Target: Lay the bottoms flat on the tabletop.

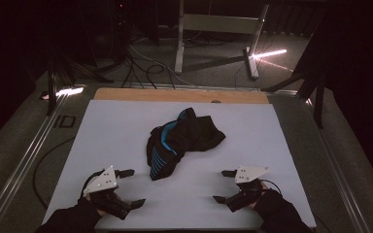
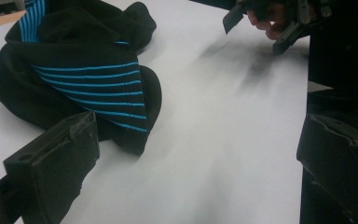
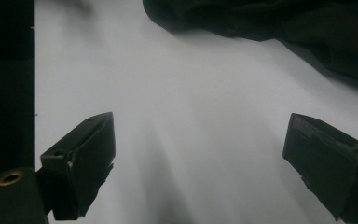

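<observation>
A crumpled black garment with bright blue stripes (image 1: 179, 141) lies in the middle of the white board (image 1: 252, 131). My left gripper (image 1: 134, 187) rests near the board's front edge, just left of the garment's near end, jaws wide apart and holding nothing. In the left gripper view (image 2: 198, 154) the striped cloth (image 2: 88, 84) lies just beyond the left jaw. My right gripper (image 1: 221, 185) sits at the front right, open as well. Its own view (image 3: 200, 149) has bare board between the jaws and the garment (image 3: 284, 28) farther ahead. The right gripper (image 2: 256, 30) also appears far off in the left gripper view.
The board lies on a wooden tabletop (image 1: 175, 95) whose strip shows at the back edge. Metal rails (image 1: 24, 160) run along both sides. Behind stand a white table frame (image 1: 218, 29), floor cables (image 1: 141, 68) and a bright light strip (image 1: 272, 53).
</observation>
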A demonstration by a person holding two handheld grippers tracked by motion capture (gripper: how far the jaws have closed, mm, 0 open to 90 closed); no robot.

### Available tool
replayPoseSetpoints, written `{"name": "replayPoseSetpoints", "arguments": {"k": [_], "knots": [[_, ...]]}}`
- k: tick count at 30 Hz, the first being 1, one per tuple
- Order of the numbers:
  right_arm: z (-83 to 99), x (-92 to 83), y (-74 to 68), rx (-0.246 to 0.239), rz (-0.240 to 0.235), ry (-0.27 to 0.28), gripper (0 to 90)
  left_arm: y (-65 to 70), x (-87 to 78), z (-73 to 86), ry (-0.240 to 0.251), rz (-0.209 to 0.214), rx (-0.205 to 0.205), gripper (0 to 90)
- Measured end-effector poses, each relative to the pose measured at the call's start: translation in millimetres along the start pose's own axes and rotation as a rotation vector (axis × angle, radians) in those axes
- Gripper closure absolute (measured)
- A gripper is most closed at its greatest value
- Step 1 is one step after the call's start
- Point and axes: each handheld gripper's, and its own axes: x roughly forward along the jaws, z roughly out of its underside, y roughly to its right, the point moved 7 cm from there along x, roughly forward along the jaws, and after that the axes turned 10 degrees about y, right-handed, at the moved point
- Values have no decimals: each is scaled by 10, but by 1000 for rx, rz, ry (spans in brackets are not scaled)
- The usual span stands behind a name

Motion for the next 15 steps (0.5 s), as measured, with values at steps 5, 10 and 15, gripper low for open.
{"name": "replayPoseSetpoints", "arguments": {"k": [5, 10, 15], "knots": [[9, 0, 13, 13, 13, -7, 93, 13, 33, -4, -3, 15, 4, 2], [28, -13, 16, 13, 6, -14, 93, 18, 48, -12, 1, 23, 4, 1], [36, 12, 5, 33, 20, -45, 93, 32, 38, -13, 3, 33, 1, 2]]}}
